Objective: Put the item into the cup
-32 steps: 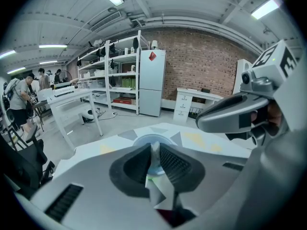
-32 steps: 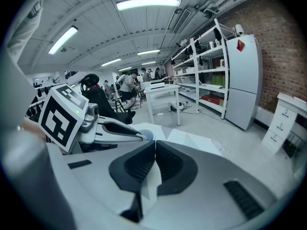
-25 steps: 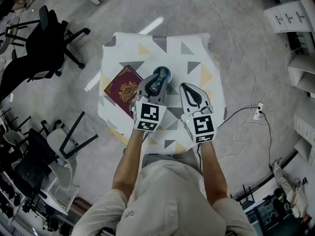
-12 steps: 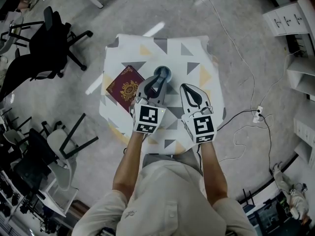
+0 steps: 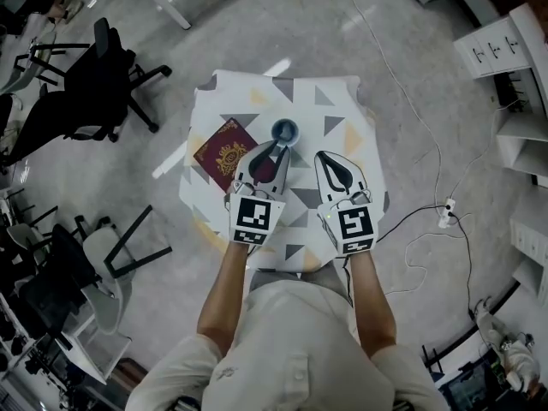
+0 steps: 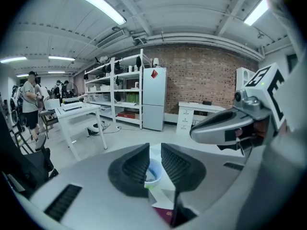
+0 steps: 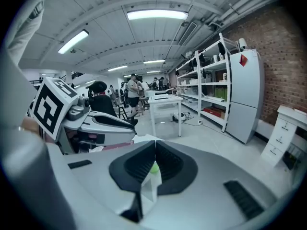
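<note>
Right tongs [image 7: 154, 147] closed; small green round item [image 7: 153, 168] shows between the pads and looks pinched. Left tongs [image 6: 154, 152] slightly open, empty, aimed at the pale blue upright cup [image 5: 284, 131] just ahead on the triangle-patterned tabletop [image 5: 342, 101]. Dark red booklet with gold emblem [image 5: 224, 151] lies left of the cup.

Step, as I judge: carry the item over the cup mouth, centre it, lower close, then release. Left tongs should stay clear of the rim.

Item looks round; no long axis or pointing direction readable.
</note>
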Demonstrator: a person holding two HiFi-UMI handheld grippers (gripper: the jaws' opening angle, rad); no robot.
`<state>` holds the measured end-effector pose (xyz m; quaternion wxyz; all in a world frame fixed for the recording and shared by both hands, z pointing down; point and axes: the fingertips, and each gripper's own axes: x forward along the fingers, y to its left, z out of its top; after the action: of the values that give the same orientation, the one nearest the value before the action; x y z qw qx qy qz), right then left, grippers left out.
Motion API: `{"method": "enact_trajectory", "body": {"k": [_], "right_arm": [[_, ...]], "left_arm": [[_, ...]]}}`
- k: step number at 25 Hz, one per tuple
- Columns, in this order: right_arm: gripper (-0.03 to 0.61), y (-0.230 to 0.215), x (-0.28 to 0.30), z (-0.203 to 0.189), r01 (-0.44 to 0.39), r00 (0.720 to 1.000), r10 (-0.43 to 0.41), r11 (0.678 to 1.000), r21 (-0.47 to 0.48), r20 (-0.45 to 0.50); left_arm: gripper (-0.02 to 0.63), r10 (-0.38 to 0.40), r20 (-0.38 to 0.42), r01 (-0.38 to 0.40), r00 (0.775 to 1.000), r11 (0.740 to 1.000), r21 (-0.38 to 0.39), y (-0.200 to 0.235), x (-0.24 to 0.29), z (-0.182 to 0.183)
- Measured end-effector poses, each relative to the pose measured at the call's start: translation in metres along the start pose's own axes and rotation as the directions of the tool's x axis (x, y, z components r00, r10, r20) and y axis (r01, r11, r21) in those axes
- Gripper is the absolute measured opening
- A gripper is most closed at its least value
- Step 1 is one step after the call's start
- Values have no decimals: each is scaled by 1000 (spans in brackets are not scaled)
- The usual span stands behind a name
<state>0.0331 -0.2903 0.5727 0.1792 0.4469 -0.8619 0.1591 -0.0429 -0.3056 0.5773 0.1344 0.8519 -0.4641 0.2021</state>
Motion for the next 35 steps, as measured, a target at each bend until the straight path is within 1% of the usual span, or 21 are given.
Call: {"method": "enact_trajectory", "body": {"k": [8,12,14,17,26,35], "right_arm": [[8,6,-26,24,-10,999,11,1000,-27,49],[8,9,-37,32,-20,997,23,999,-30,71],[6,13,-42,35,-38,996,40,999,-25,85],[6,16,-47,37,-43,994,45,999,-23,99],[6,21,-55,41,-33,993,37,999,-29,112],[6,29,-57,52,-7,992,12,999,-41,128]], "left_arm": [[83,6,92,-4,996,1000,-17,-11,-35,32],[81,10,122,-8,992,1000,-23,-16,-47,40],[81,13,129,-11,992,1000,-21,-18,-51,42],[81,18,135,-15,991,1000,-17,-20,-57,44],[80,16,146,-13,989,1000,-19,-24,-67,46],[80,0,172,2,985,1000,-13,-19,-77,52]]}}
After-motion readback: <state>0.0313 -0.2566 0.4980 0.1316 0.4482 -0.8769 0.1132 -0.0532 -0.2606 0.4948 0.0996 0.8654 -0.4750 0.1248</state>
